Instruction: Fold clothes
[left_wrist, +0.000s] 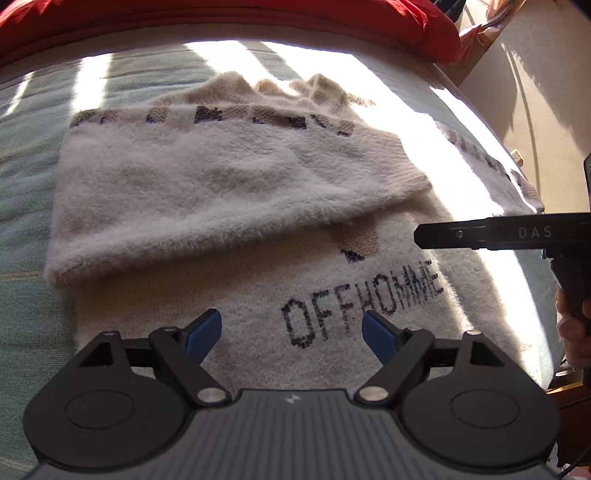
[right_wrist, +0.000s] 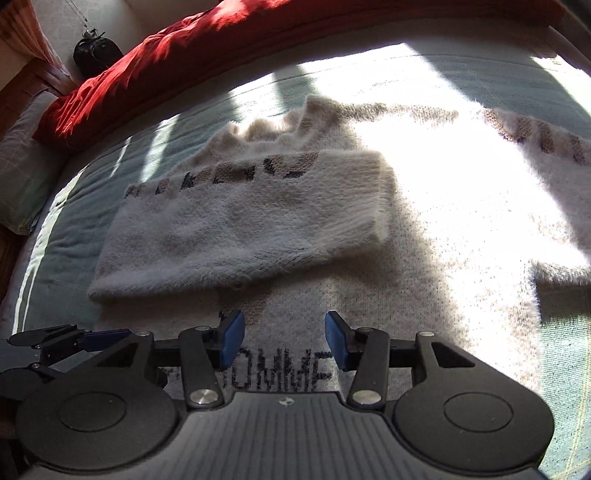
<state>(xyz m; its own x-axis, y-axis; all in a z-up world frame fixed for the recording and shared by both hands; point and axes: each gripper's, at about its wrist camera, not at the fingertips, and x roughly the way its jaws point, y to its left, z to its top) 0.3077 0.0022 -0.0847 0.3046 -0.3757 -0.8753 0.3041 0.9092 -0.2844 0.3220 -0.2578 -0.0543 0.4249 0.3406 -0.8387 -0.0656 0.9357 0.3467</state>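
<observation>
A fluffy cream sweater (left_wrist: 258, 280) with dark lettering lies flat on the bed, also seen as the sweater (right_wrist: 424, 258) in the right wrist view. Its left sleeve (left_wrist: 207, 192) is folded across the chest; the same sleeve (right_wrist: 240, 229) shows in the right view. The other sleeve (right_wrist: 535, 177) lies spread out to the right in sunlight. My left gripper (left_wrist: 291, 332) hovers open over the lower body near the lettering, holding nothing. My right gripper (right_wrist: 284, 339) is open over the lettering, empty. The right gripper's black finger (left_wrist: 480, 236) reaches in from the right in the left view.
A pale green bedcover (left_wrist: 29, 177) lies under the sweater. A red blanket (right_wrist: 184, 55) runs along the far edge, with a pillow (right_wrist: 22, 166) at the left. A hand (left_wrist: 572, 328) holds the right gripper's handle. A wall (left_wrist: 535, 92) stands at the right.
</observation>
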